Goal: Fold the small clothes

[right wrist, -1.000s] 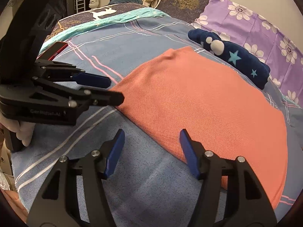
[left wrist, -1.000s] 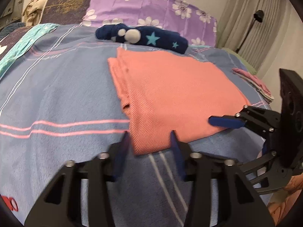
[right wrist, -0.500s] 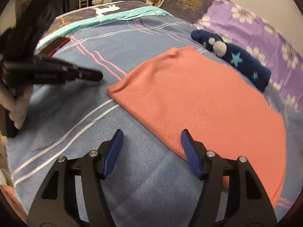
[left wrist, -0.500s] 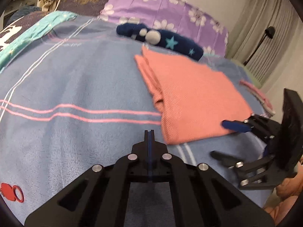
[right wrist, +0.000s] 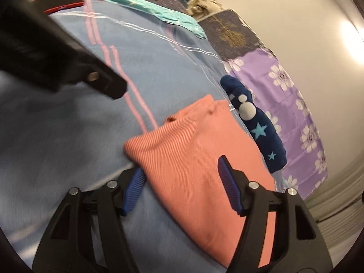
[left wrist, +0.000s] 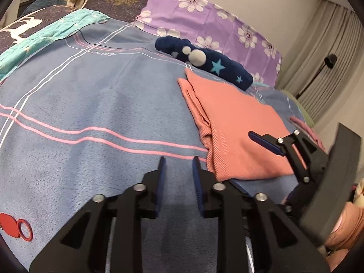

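Both grippers hang low over a bed covered by a blue blanket [left wrist: 95, 104] with pink and white stripes. On the left gripper [left wrist: 177, 161] the jaws have just been opening from a full close and now stand a narrow way apart, with only blanket beneath them and nothing between the pads; it sits just left of the near corner of a folded salmon-pink cloth [left wrist: 236, 132]. On the right gripper [right wrist: 179, 170] the jaws stand wide and straddle the cloth's near corner: one blue pad [right wrist: 134, 187] lies low at the cloth's edge, the other rides above the fabric, not pressing on it. Beyond the cloth lies a dark blue garment [left wrist: 204, 61] with stars and white dots, touching its far edge, and behind that a purple flowered pillow [left wrist: 211, 20].
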`<state>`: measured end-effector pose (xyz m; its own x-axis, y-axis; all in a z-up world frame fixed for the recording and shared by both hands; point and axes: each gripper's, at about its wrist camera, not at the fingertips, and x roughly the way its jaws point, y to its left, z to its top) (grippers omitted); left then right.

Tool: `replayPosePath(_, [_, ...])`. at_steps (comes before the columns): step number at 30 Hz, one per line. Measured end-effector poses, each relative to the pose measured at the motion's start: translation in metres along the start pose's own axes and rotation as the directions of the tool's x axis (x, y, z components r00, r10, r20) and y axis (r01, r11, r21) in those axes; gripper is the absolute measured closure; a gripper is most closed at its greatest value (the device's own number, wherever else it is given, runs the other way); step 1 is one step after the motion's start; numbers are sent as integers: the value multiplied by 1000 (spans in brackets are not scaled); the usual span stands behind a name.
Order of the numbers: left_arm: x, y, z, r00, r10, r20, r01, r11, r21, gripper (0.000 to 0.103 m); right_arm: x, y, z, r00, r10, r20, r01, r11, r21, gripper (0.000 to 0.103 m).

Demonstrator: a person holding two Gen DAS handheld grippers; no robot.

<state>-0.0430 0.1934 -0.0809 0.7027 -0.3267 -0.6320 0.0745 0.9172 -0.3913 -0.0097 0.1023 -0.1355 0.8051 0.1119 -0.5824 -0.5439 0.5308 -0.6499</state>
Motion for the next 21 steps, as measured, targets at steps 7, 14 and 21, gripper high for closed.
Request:
replayPosePath(7, [4,9,15,999,-45,13,45,999,-25,65,12,-6,6,1000,6,2,-6,999,48,64])
replayPosePath(14, [48,10,57,974,-216,-63,210,974,-91,48,16,-18,0,1000,16,6,-16,991,134,76])
replayPosePath(21, [116,-6,86,935,-313,-169,289,945,-155,47,22,-37,-7,996,92,-15,-85,964,251,76])
